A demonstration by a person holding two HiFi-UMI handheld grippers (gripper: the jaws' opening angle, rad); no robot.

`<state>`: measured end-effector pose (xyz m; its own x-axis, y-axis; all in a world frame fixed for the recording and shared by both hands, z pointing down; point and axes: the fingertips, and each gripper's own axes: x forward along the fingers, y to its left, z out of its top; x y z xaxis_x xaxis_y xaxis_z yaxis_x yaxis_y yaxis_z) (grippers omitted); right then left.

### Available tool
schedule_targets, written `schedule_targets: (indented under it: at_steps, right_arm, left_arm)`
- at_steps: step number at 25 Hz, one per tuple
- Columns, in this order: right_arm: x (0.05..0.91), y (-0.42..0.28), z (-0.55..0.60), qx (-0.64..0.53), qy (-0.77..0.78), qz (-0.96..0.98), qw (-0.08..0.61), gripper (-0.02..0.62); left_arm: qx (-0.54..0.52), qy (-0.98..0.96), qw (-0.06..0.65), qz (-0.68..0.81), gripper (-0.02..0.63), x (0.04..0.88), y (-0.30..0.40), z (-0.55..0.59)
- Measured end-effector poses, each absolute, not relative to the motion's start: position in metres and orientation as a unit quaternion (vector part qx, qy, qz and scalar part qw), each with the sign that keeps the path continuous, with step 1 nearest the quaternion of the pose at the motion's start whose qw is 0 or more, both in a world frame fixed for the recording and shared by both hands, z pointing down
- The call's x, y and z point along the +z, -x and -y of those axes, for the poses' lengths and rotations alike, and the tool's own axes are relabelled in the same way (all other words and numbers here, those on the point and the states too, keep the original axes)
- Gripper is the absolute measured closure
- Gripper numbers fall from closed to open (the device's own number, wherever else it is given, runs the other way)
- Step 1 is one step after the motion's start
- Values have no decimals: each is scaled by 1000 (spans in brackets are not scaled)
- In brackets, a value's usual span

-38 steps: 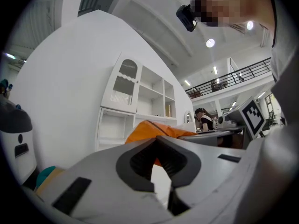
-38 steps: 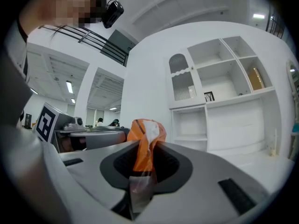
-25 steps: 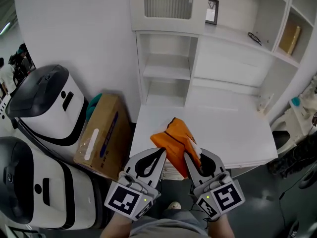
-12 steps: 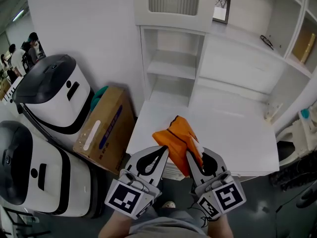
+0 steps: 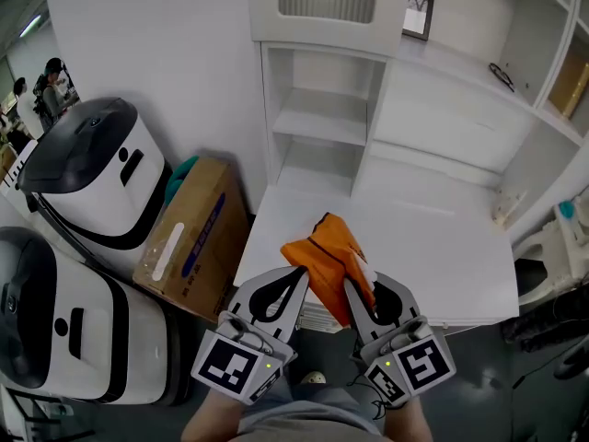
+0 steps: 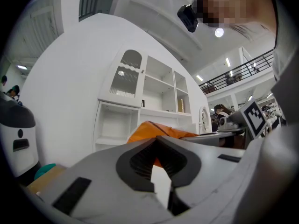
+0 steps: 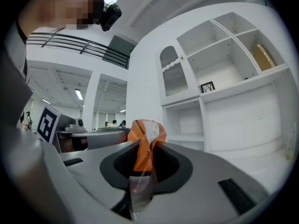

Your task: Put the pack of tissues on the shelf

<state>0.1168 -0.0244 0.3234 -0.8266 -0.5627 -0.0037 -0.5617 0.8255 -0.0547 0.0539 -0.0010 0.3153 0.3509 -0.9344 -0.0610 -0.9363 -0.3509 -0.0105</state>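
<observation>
The orange pack of tissues (image 5: pixel 325 250) hangs in the air over the front edge of the white desk (image 5: pixel 433 247). My right gripper (image 5: pixel 353 290) is shut on its clear plastic end, and the pack (image 7: pixel 145 133) rises out of the jaws in the right gripper view. My left gripper (image 5: pixel 299 280) is just left of the pack with its jaws together and nothing between them. In the left gripper view the pack (image 6: pixel 152 129) shows beyond the left gripper (image 6: pixel 161 174). The white shelf unit (image 5: pixel 322 118) stands ahead with bare compartments.
A cardboard box (image 5: pixel 189 238) leans by the desk's left side. Two white-and-black machines (image 5: pixel 92 173) (image 5: pixel 46 339) stand further left. A small picture frame (image 5: pixel 418 13) and a pair of glasses (image 5: pixel 502 74) rest on the upper shelves. People stand at the far left.
The head view has shifted a little, so the shelf unit sits lower and nearer in it. Both grippers and the pack keep almost the same place.
</observation>
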Motion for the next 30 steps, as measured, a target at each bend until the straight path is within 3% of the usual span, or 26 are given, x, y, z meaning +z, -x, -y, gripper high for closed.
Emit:
schedule_targets:
  at_steps: [30]
  right_arm:
    - [312, -37, 119, -19, 399, -917, -6, 522]
  left_arm:
    - [19, 884, -6, -468, 580, 306, 24, 108]
